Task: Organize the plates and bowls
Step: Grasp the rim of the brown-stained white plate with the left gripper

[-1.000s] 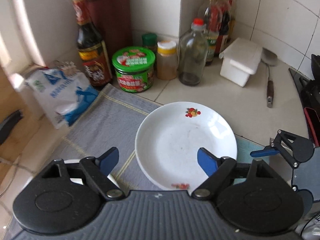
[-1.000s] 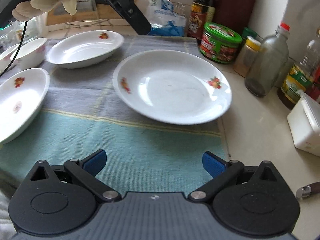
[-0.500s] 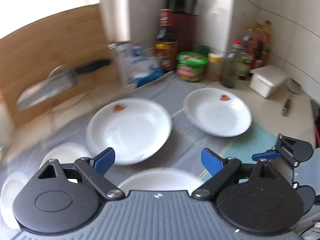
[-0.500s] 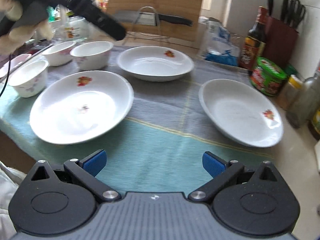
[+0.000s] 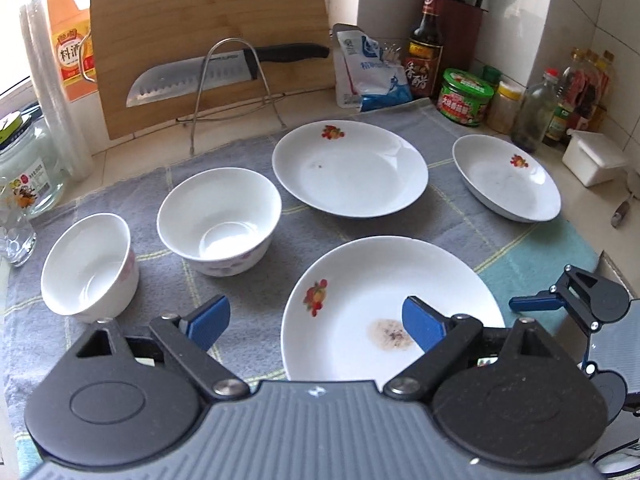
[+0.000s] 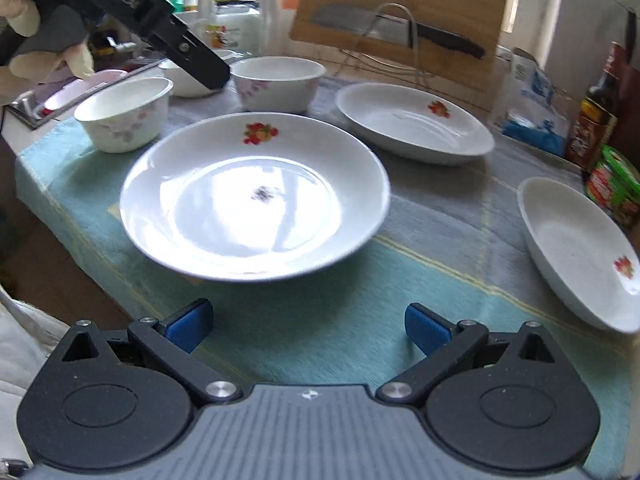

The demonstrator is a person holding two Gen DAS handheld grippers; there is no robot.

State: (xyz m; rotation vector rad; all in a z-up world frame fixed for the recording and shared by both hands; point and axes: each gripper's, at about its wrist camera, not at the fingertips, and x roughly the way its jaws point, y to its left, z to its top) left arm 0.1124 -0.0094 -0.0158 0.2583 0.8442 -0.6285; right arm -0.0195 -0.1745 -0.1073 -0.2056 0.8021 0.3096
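Three white flowered plates lie on a grey and teal cloth (image 5: 460,220): a near plate (image 5: 360,320) (image 6: 256,196) with a brown stain, a far plate (image 5: 350,168) (image 6: 412,124), and a right plate (image 5: 506,178) (image 6: 580,252). Two white bowls (image 5: 218,220) (image 5: 88,264) stand to the left; the right wrist view shows three bowls (image 6: 124,114) (image 6: 276,82). My left gripper (image 5: 316,320) is open and empty above the near plate's left rim. My right gripper (image 6: 306,326) is open and empty over the cloth, just short of the near plate.
A cutting board (image 5: 208,36) and a knife (image 5: 224,70) on a wire rack stand at the back. Sauce bottles, a green-lidded jar (image 5: 466,96), a knife block and a white box (image 5: 594,156) crowd the back right. A glass jar (image 5: 24,160) stands at the left edge.
Both grippers have pulled back and swung left, from close over the right plate to a wide view of all the dishes. Both stay open and empty.
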